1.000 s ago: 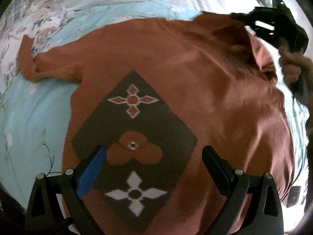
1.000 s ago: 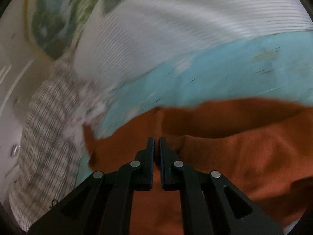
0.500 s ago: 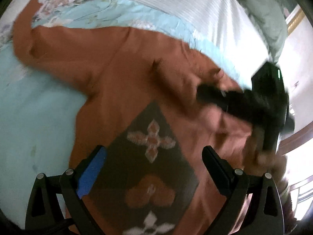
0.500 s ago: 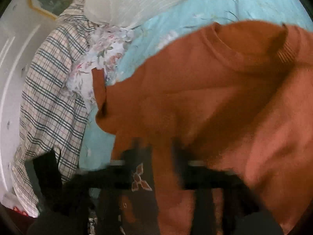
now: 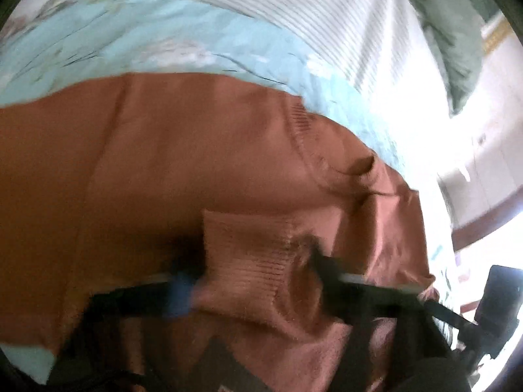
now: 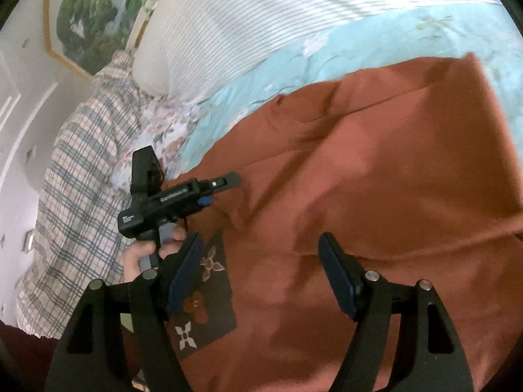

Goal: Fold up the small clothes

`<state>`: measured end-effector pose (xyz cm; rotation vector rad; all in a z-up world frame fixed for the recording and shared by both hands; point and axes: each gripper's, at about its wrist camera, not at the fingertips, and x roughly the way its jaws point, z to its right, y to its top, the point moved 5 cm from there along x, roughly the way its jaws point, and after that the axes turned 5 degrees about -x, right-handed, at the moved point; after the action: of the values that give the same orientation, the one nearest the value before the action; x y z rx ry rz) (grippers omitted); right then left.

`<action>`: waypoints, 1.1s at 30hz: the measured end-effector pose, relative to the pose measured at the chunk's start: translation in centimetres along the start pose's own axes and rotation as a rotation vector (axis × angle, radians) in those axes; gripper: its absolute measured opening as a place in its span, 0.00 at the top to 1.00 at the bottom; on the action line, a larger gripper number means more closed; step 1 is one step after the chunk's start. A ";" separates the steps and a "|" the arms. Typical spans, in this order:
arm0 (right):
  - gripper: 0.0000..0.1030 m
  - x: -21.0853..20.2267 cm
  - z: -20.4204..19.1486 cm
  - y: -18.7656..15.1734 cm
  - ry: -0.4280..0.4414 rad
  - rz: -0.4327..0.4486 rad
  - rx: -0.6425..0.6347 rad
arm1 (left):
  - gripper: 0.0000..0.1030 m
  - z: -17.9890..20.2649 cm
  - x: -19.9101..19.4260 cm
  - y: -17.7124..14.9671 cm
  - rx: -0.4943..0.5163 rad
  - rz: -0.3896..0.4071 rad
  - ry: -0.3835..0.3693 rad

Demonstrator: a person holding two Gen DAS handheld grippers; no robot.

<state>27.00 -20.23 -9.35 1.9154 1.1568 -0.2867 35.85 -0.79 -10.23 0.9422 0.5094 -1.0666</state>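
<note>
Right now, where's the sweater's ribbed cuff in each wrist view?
Left wrist: ribbed cuff sits low centre, between the blurred left gripper fingers, folded onto the rust sweater.
Right wrist: cuff cannot be picked out; the left gripper shows mid-left, the right gripper stands open.
Shared landmark: the striped white pillow along the top.
</note>
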 end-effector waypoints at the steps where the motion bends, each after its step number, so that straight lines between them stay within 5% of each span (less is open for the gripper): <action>1: 0.28 -0.7 0.6 0.0 -0.015 0.016 0.010 | 0.96 0.4 0.1 -0.1 0.016 -0.010 -0.021; 5: 0.28 -2.6 2.1 0.4 -0.060 0.059 0.025 | 0.97 1.3 -3.5 -0.5 0.122 0.148 0.078; 8: 0.28 -4.9 3.3 1.1 -0.125 0.110 0.028 | 0.97 -0.7 -7.2 -0.2 0.089 0.264 0.123; 15: 0.28 -8.2 8.2 3.9 -0.366 0.185 0.041 | 0.97 -4.2 -6.1 -0.9 0.016 0.190 0.177; 18: 0.28 -7.7 11.6 5.5 -0.470 0.148 0.049 | 0.97 -4.3 -5.9 -1.3 0.023 0.198 0.227; 26: 0.28 -2.6 16.0 6.8 -0.458 0.021 0.095 | 0.97 -6.3 -6.0 -0.9 -0.037 0.209 0.285; 28: 0.34 -1.8 16.5 6.4 -0.466 0.000 0.099 | 0.97 -6.3 -6.4 -1.0 -0.037 0.207 0.273; 29: 0.49 -1.7 16.3 6.2 -0.474 -0.005 0.074 | 0.97 -6.2 -6.7 -1.1 -0.037 0.208 0.261; 30: 0.89 -1.7 16.1 6.1 -0.473 -0.009 0.059 | 0.97 -6.2 -6.8 -1.2 -0.035 0.209 0.256; 33: 0.88 -2.9 16.2 6.3 -0.484 0.021 0.074 | 0.97 -5.7 -7.3 -1.6 -0.021 0.215 0.248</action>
<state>34.13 -35.69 -14.03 1.7830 0.8094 -0.7442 31.75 7.46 -8.33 1.0915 0.6067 -0.7542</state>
